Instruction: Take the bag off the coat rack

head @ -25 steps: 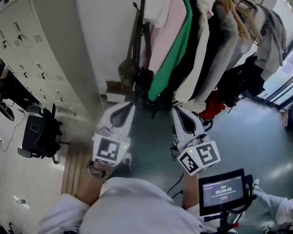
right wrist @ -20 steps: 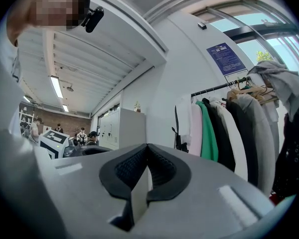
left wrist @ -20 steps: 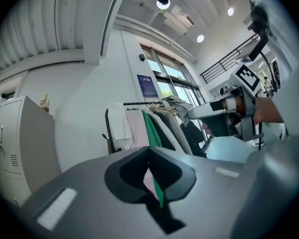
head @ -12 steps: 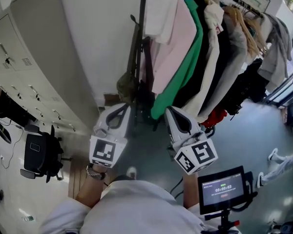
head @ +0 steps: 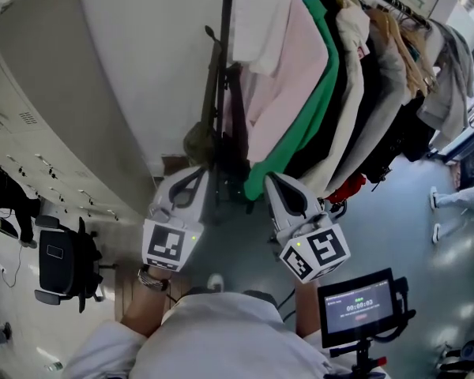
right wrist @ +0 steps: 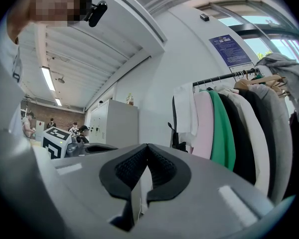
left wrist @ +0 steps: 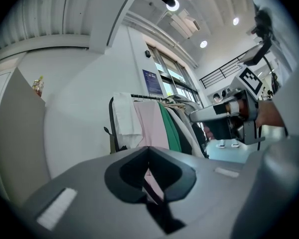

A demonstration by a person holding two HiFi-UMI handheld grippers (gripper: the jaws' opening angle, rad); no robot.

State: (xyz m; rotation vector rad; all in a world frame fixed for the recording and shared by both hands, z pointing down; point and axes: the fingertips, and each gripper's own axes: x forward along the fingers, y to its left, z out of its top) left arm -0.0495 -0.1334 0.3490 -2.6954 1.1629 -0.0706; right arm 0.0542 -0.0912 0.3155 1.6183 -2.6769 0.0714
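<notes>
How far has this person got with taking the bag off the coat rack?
Done: nothing yet. The bag hangs at the end post of the coat rack. In hand: the left gripper and right gripper point towards the rack, fingers shut and empty, both short of it. Left: probably open one gripper, reach the bag, grip it and lift it off.

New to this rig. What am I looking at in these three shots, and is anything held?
No robot: a person holds a two-jaw gripper in each hand. The head view looks steeply down from their head: left gripper, right gripper, both pointing at a coat rack full of clothes. An olive bag hangs on its end post. The other two views ride on the grippers, looking along their jaws. Both are shut and empty; the bag is untouched.
</notes>
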